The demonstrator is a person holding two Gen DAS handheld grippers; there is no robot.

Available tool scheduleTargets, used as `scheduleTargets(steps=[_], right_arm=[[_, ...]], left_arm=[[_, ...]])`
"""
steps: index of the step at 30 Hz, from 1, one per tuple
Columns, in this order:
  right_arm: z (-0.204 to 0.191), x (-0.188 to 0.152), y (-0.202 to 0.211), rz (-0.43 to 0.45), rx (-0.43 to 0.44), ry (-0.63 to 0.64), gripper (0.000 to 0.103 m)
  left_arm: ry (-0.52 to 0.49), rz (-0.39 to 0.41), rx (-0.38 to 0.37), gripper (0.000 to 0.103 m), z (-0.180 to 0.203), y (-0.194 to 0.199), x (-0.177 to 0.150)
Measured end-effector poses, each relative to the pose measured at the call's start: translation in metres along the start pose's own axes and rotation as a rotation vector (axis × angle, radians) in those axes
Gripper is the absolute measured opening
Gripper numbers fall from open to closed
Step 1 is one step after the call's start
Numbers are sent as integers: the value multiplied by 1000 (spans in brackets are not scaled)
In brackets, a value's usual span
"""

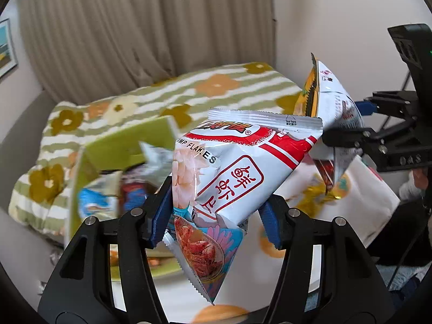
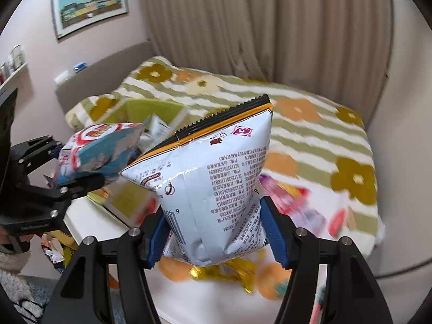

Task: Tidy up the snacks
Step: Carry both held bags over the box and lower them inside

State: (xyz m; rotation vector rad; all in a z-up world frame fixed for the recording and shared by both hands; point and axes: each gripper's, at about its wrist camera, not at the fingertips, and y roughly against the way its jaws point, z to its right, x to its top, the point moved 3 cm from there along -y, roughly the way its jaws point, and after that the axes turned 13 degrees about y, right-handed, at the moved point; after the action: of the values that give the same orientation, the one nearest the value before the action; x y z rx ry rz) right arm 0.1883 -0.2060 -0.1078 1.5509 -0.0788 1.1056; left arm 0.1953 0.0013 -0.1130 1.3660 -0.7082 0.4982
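1. Room: a beige pleated curtain (image 1: pixel 140 24) hangs behind a bed. A framed picture (image 2: pixel 90 4) is on the pinkish wall, and a shelf with jars (image 2: pixel 12 62) is at the left edge of the right wrist view.
2. The bed carries a quilt (image 1: pixel 216 86) with green and white stripes and orange and olive flowers.
3. In front of the bed is a white cloth with orange fruit print (image 2: pixel 213 299). What it covers cannot be told.
4. A green box (image 1: pixel 121 145) stands open near the cloth's far left corner, against the quilt. Blurred snack packets (image 1: pixel 129 186) show inside it.
5. The left gripper (image 1: pixel 213 216) holds a shrimp flakes bag (image 1: pixel 229 167). Its blue-padded jaws are closed part way on the bag's lower end. The bag is in the air, tilted, top seal up and right, beside the box's right wall.
6. The right gripper (image 2: pixel 213 232) holds a white snack bag (image 2: pixel 213 183) with its printed back toward the camera. The jaws pinch its lower part from both sides. A black and orange serrated seal is on top.
7. The white bag hangs above the cloth, right of the shrimp bag. The two bags sit near each other, not clearly touching.
8. Gold-wrapped sweets (image 2: pixel 229 272) lie on the cloth under the white bag.
9. Blurred pink and red packets (image 2: pixel 294 202) lie toward the cloth's right edge.
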Motion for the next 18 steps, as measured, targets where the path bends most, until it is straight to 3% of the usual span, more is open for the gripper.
scheduleTargets(steps=[9, 18], right_arm=[[-73, 65, -37, 35, 77, 69, 59], [-110, 102, -88, -7, 101, 55, 59]], left_arm=[[58, 7, 46, 55, -91, -1, 29], [20, -6, 12, 55, -149, -41, 66]])
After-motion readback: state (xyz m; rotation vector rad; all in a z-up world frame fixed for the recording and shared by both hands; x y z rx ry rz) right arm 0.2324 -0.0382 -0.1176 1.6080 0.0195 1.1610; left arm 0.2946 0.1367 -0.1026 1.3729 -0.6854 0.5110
